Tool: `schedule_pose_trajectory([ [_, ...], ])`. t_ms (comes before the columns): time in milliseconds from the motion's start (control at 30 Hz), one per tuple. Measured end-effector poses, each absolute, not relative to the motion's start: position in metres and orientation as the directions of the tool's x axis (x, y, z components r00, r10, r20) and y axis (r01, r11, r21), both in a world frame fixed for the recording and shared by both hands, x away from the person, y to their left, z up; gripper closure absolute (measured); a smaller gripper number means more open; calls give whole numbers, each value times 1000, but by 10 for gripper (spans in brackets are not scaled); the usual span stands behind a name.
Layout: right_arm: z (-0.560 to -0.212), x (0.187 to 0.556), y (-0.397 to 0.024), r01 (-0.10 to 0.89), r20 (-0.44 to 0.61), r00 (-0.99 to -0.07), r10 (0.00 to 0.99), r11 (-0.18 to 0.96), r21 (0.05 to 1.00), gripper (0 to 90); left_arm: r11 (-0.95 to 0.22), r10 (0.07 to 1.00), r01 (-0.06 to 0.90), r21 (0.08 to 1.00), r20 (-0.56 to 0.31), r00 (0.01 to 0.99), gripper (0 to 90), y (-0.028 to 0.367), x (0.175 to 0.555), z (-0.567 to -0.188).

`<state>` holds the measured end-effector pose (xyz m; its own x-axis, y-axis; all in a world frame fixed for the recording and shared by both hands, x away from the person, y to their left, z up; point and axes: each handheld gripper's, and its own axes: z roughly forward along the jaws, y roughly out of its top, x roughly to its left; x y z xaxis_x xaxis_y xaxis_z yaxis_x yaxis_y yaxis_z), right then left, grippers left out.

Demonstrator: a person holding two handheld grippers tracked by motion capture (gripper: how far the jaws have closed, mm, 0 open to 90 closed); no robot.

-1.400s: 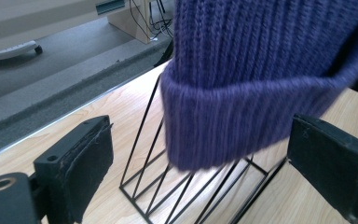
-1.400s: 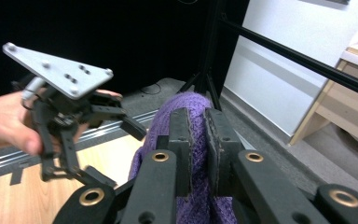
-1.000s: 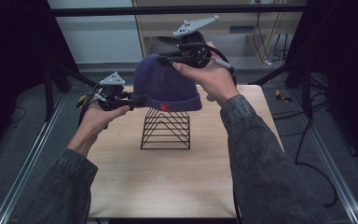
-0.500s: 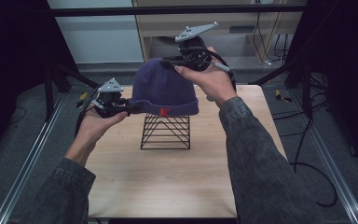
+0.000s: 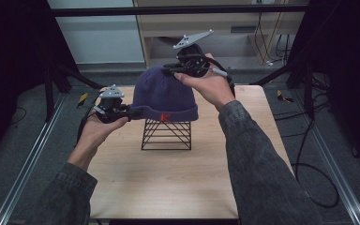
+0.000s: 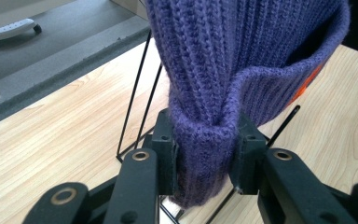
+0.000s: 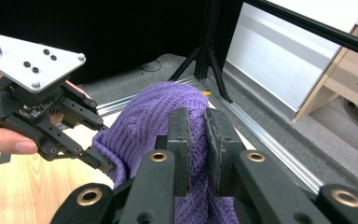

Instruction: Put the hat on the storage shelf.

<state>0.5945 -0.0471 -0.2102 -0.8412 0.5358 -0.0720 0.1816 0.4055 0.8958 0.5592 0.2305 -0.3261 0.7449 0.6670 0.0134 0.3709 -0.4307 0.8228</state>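
A purple knit beanie [image 5: 165,93] with an orange mark on its cuff hangs over a black wire stand [image 5: 167,135] on the wooden table [image 5: 168,183]. My left gripper [image 5: 132,112] is shut on the folded cuff at the hat's left side; the left gripper view shows the beanie's cuff [image 6: 205,140] bunched between both pads. My right gripper [image 5: 169,70] is shut on the crown at the back right, and the right gripper view shows the beanie's knit [image 7: 149,121] pinched between its pads, with the left gripper [image 7: 105,163] beyond.
The wire stand [image 6: 140,93] rests mid-table under the hat. Metal rails [image 5: 23,159] run along both sides of the table. A shelf unit [image 5: 225,28] stands behind the table, and cables [image 5: 309,154] lie on the floor at right.
The hat has sunk a little toward the wire stand, my right gripper coming down with the crown. My left gripper has stayed at the cuff.
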Motion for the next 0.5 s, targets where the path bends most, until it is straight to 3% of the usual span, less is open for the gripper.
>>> schedule_pose_trajectory([
  [500,-218,593,-49,195,-63,-852,519,427,883,806,-441,668,380,813,15,744,672,230,558,-335],
])
